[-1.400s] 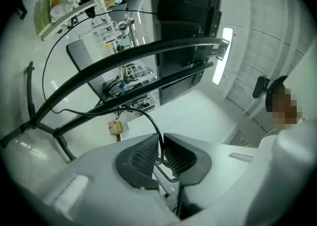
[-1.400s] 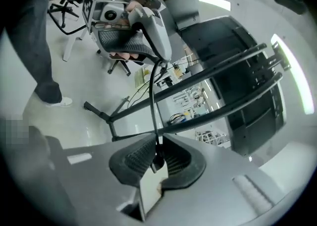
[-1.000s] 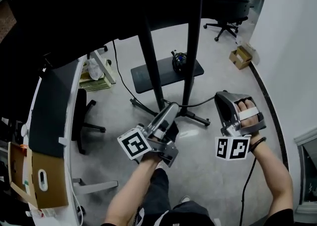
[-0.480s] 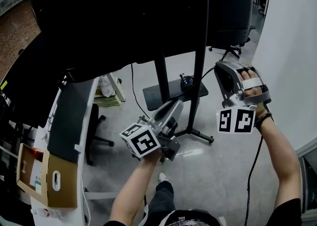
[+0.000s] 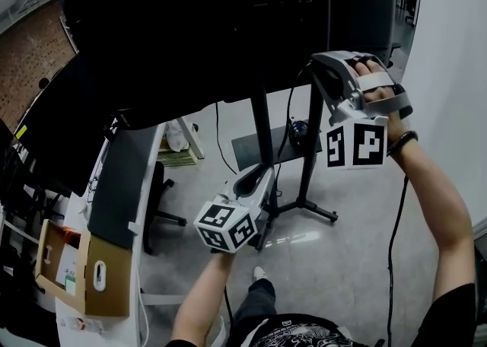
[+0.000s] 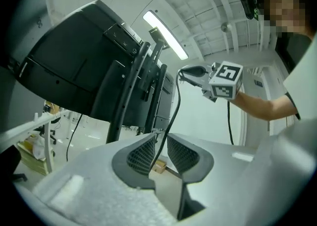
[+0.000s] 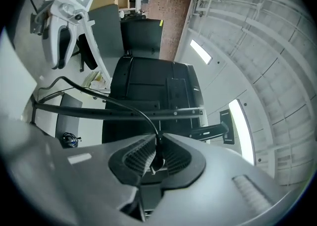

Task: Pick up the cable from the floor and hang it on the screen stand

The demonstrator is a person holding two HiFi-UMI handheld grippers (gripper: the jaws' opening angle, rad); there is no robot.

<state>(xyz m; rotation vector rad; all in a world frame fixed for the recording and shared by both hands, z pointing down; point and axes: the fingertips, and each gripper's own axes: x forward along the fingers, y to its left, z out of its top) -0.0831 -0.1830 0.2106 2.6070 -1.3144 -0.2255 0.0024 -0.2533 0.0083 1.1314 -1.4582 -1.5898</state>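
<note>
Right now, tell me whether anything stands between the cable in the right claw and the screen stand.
Nothing visible does. The right claw is shut on the cable, and a post of the screen stand lies straight ahead of it with only open air between them.

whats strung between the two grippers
The black cable, from the right gripper down through the left gripper, whose jaws have just been opening; the left gripper view shows it.

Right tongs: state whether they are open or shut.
Shut on the cable: the right tongs pinch its end in the right gripper view.
</note>
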